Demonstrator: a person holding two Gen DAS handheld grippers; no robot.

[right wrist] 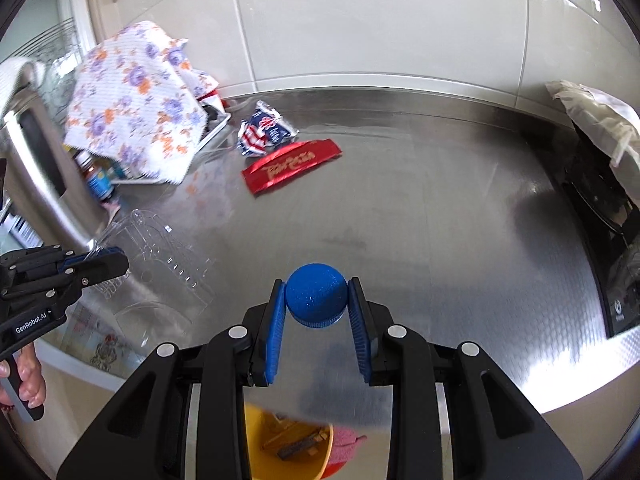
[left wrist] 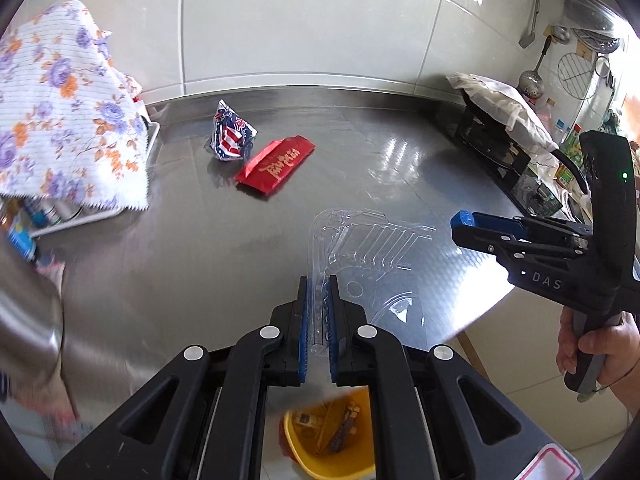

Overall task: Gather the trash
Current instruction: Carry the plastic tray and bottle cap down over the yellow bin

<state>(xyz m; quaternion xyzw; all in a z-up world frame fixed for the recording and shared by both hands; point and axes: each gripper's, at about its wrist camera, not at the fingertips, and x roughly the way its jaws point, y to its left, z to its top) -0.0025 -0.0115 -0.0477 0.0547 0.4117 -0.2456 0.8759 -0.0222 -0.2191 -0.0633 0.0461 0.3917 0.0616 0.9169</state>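
My left gripper (left wrist: 318, 280) is shut on the edge of a clear plastic blister tray (left wrist: 360, 248), held above the steel counter's front edge. From the right wrist view that gripper (right wrist: 120, 260) and the clear tray (right wrist: 168, 256) appear at the left. My right gripper (right wrist: 316, 282) is shut on a blue bottle cap (right wrist: 316, 300); it shows in the left wrist view as the right gripper (left wrist: 460, 222). A red wrapper (left wrist: 276, 164) (right wrist: 292, 164) and a crumpled blue-white wrapper (left wrist: 232, 136) (right wrist: 264, 132) lie on the counter near the wall. A yellow bin (left wrist: 320, 440) (right wrist: 288, 440) with scraps sits below.
A floral cloth (left wrist: 68, 112) covers a rack of bottles at the left. A stove (left wrist: 496, 152) with a white cloth on it stands at the right. A steel pot (right wrist: 44, 168) stands at the left edge. A pink cloth (right wrist: 348, 444) lies beside the bin.
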